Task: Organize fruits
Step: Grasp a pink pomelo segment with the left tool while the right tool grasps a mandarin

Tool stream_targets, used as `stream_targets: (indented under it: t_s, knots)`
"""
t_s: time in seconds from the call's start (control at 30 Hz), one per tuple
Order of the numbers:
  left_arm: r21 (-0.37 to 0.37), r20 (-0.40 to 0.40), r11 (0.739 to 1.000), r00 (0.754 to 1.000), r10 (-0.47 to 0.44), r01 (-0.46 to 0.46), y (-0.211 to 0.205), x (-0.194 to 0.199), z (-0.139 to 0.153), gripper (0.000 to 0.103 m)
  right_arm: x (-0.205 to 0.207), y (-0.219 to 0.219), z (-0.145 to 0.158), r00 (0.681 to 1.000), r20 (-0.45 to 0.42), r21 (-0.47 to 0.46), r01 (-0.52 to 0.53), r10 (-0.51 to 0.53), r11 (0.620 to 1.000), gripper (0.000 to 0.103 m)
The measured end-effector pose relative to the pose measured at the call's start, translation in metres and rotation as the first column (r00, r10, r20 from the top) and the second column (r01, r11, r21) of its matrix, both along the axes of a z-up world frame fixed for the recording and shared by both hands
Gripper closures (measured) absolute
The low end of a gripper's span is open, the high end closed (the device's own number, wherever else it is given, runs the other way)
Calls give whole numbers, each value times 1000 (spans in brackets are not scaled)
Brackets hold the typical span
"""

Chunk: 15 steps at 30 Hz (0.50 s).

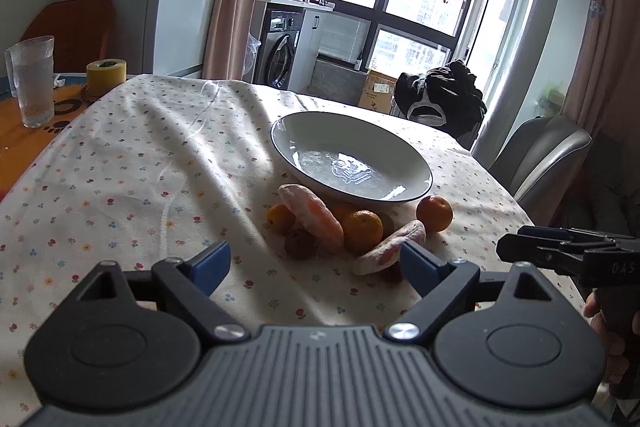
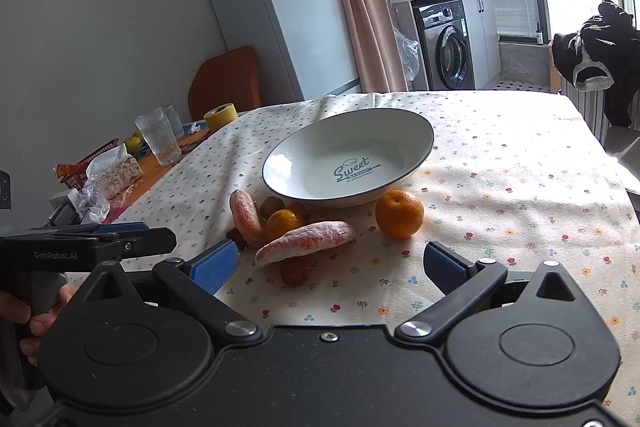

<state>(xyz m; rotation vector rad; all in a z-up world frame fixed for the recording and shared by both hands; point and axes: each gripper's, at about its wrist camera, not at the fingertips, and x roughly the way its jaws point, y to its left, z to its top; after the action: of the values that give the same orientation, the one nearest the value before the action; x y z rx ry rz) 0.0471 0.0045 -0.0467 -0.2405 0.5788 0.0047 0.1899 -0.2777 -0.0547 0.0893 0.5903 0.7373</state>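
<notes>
Fruit pile [image 2: 296,227] lies on the tablecloth [image 2: 500,187] against the near rim of the empty bowl [image 2: 348,163]. Both grippers, left [image 1: 316,263] and right [image 2: 332,267], hover level just before it, jaws spread, grasping nothing.

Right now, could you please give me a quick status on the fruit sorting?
Both grippers open, holding nothing. Plate bare; fruit pile and lone orange on the cloth beside it. Nothing in the way.

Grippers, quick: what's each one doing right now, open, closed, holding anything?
Left gripper: jaws open, holding nothing, short of the fruit pile.
Right gripper: jaws open, holding nothing, fruit ahead on the tablecloth.
</notes>
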Motion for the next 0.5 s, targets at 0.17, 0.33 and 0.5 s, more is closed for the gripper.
stream_targets:
  t_s: [0.17, 0.33, 0.5]
  knots:
    - [1, -15, 1000, 1000, -6, 6, -4, 15, -7, 26, 13, 0, -10, 1000, -14, -4, 1, -1, 1000, 21]
    - [4, -20, 1000, 1000, -7, 7, -6, 30, -10, 35, 25, 1, -19, 1000, -30, -12, 0, 0, 1000, 23]
    - [0, -34, 1000, 999, -5, 5, -5, 44, -14, 41, 36, 3, -23, 999, -35, -5, 5, -5, 1000, 24]
